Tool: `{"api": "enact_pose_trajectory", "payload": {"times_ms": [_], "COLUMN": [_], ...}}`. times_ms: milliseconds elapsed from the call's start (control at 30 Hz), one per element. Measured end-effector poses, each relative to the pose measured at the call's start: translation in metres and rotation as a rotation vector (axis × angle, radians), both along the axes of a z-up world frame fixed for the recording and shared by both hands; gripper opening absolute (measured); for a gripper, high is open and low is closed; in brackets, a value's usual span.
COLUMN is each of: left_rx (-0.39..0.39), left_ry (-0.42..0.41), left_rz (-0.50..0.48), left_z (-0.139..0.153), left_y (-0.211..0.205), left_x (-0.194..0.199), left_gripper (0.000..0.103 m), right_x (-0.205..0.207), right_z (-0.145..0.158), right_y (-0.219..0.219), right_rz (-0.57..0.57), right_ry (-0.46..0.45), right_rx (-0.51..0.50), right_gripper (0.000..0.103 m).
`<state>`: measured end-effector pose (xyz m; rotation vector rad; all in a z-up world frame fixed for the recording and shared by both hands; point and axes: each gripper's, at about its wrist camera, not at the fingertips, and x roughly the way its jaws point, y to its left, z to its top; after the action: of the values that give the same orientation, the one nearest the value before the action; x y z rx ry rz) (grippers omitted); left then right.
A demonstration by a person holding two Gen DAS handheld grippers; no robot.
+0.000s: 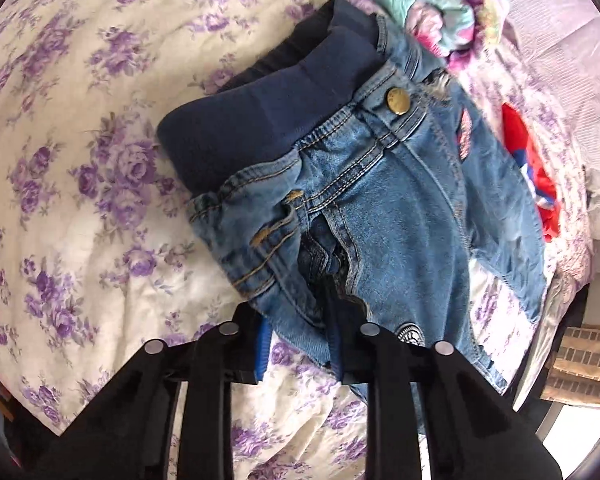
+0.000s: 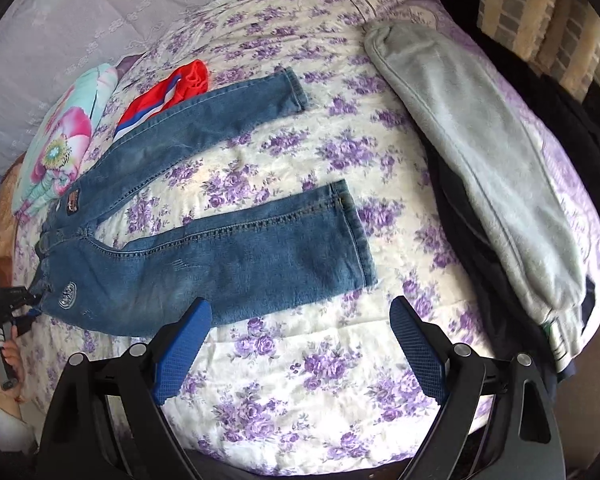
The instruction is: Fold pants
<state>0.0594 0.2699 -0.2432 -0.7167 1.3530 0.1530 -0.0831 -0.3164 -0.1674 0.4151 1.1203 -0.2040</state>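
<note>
The jeans (image 2: 204,248) are laid flat on the bed (image 2: 300,380), waist toward nine o'clock in the right wrist view and both legs spread apart toward two and three o'clock. The left claw (image 1: 300,320) is pressed together on the denim at the near side of the waist, beside the hip seam, with cloth pinched between its pads. The right claw (image 2: 300,340) is spread wide and holds nothing; it hangs above bare bedspread just beside the hem of the nearer leg, at about twelve o'clock from its fingers.

The opening step is judged to be in hand: one side is gripped and the other is not yet taken. The next move calls for the nearer leg's hem edge to be caught, so that this leg can be carried over onto the far one. A grey garment (image 2: 480,160) lies well apart at two o'clock.
</note>
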Motion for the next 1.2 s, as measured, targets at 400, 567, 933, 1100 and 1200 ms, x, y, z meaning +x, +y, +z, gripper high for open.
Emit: {"api": "enact_pose_trajectory", "payload": {"times_ms": [400,567,933,1100,1200], "left_rx": [-0.03,-0.089,0.014,-0.013,-0.038], "left_ry": [0.021,0.009,-0.063,-0.046,-0.027], "left_rz": [0.034,0.067,0.09,0.101,0.118], "left_z": [-0.011,-0.018,0.021,0.026,0.022], "left_y": [0.012,0.019,0.006,0.001,0.002], "left_x": [-0.007,-0.014,-0.038,-0.074,-0.101], "left_gripper": [0.014,0.014,0.011,0.011,0.011], "right_x": [0.015,0.035,0.04,0.01,-0.01], "right_z": [-0.12,-0.132,-0.082,-0.071,-0.072], "right_y": [-0.034,-0.028,-0.027,-0.032,-0.033], "right_rz": [-0.226,-0.257,-0.195,-0.157,-0.149], "right_ry": [0.035,-0.075,-0.112,-0.036,-0.006], "right_rx": [0.459,0.528,0.374,0.292,0.263], "right_gripper": [0.084,0.026,0.008,0.008,0.008]}}
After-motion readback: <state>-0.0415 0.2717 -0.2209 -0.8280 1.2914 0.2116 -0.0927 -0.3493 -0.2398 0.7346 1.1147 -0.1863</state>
